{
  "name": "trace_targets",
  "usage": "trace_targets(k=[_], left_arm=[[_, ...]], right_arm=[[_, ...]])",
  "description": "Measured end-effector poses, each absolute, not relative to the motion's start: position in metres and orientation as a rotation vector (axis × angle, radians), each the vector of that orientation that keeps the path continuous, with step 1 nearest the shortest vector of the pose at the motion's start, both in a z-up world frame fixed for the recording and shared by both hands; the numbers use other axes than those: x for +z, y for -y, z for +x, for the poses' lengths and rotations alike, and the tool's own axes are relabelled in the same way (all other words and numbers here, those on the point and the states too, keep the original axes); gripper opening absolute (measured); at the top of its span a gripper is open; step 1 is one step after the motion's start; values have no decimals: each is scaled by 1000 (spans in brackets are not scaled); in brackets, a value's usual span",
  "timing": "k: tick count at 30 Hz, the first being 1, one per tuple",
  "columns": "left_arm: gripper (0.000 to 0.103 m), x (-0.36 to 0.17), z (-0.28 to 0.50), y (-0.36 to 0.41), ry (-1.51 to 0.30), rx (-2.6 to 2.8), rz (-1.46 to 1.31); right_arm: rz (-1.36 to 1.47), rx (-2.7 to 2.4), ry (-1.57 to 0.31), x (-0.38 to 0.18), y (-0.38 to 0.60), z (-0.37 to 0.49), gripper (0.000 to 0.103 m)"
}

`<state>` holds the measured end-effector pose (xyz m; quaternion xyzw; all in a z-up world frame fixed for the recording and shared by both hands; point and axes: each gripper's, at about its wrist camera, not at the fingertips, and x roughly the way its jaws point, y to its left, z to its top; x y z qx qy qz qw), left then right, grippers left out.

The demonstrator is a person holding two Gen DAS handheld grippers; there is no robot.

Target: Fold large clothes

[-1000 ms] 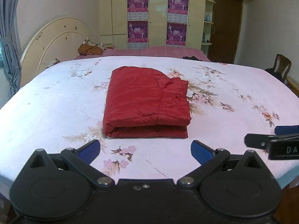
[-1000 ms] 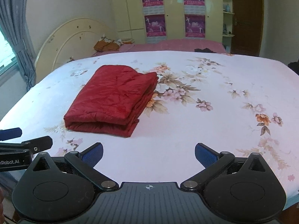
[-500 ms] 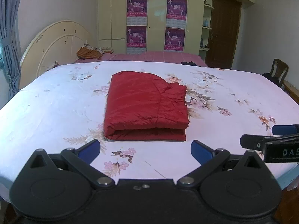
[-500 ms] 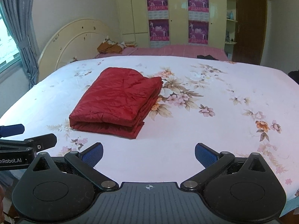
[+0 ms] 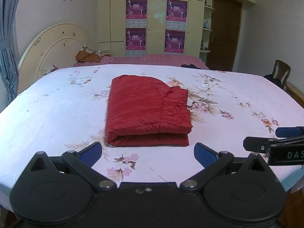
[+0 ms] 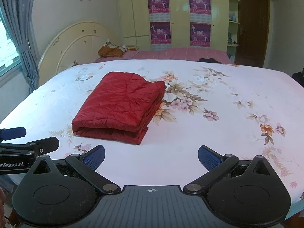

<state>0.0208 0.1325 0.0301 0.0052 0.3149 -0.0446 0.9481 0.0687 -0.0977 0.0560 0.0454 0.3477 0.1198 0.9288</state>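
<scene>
Both grippers have drawn back and risen since 1 second ago, so the folded garment sits farther up the bed in each view and more of the room shows above it. Nearest in the left wrist view, the left gripper [image 5: 147,153] hangs over the near edge of the bed with its 2 blue-padded fingers spread wide and nothing between them. The right gripper [image 6: 151,156] is the same in its own view — fingers wide apart, empty, clear of the cloth. Each tool also shows at the edge of the other's view, side by side and apart: the right gripper at the right border of the left view, the left at the left border of the right one. Beyond the fingertips lies the floral bedsheet [image 5: 57,114], pale with pink and brown flowers, and on it, well clear of both grippers, rests the red padded garment [image 5: 148,110], folded into a compact rectangle with its doubled edge facing the cameras; in the right wrist view the red padded garment [image 6: 121,106] lies left of centre, its stacked layers visible along the right side. Farther back stand a cream curved headboard [image 5: 53,53], a pink-covered bed [image 5: 155,58], a wardrobe with 4 purple posters [image 5: 135,11] and — at the far right — a brown door [image 5: 226,32].
</scene>
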Motion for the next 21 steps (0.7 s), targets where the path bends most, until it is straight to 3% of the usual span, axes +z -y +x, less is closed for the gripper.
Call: trace_targets(k=[21], left_arm=[[103,30,23,-133,-630,-97,21]], right_arm=[[96,230,-708,58,100,72,103]])
